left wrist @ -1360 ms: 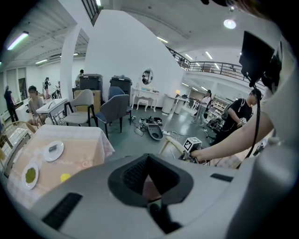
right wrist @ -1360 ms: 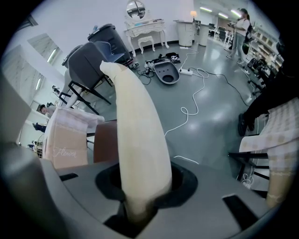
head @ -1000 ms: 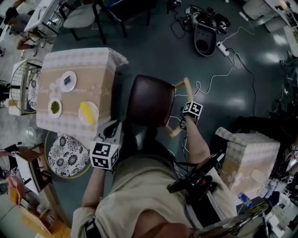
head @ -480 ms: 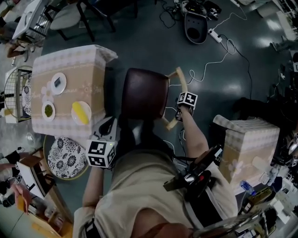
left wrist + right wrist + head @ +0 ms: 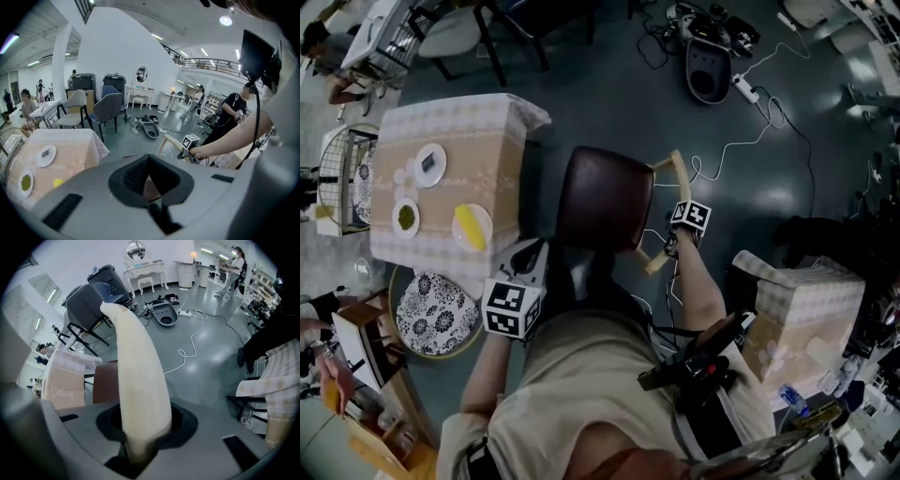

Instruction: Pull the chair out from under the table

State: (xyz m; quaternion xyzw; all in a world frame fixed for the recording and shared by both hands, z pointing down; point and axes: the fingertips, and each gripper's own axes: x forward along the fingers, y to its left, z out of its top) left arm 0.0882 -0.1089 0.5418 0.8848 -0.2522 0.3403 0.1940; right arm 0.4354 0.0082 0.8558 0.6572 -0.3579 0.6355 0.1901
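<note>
Chair [image 5: 623,211] just off the right edge of the desk [image 5: 514,173], brown seat [image 5: 602,195] fully in view, pale backrest [image 5: 140,366] on the side away from it. Right tongs [image 5: 672,242] clenched on that backrest, rising between the jaws. Left tongs [image 5: 528,258] near the desk's near right corner, just beside the seat; cannot tell their grip: only a dark recess with a brown patch inside. Three plates [image 5: 431,164] on the desk's checked cloth [image 5: 469,120], one bearing something yellow.

chair seat [image 5: 605,199]: dark brown, as I see it
chair back [image 5: 138,376]: cream
tablecloth [image 5: 478,131]: beige, pale checked border
floor [image 5: 609,103]: dark grey
stool [image 5: 439,314]: black-and-white floral
</note>
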